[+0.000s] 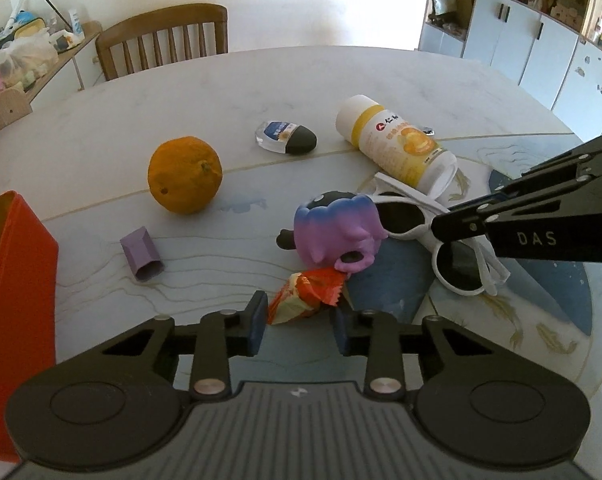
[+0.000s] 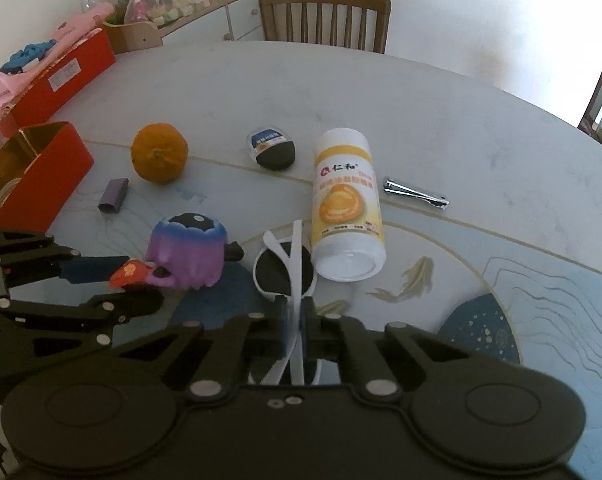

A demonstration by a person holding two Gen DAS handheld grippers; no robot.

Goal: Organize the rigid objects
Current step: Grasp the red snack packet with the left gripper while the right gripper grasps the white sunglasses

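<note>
The red box [image 2: 41,172] at the table's left edge stands open, its contents unclear. The left gripper [image 1: 299,324] pinches a red snack packet [image 1: 309,294] lying beside the purple toy [image 1: 333,232]. The white sunglasses [image 2: 285,268] lie lengthwise away from the right gripper [image 2: 297,332], clamped on 1 temple. A bottle [image 2: 347,208] lies on the marble table [image 2: 461,128]; a chair [image 2: 325,16] stands behind.

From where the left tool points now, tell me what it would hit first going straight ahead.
The left tool already has the red snack wrapper between its fingers. Straight beyond it, the purple toy likely comes first, though depth is unclear.
</note>
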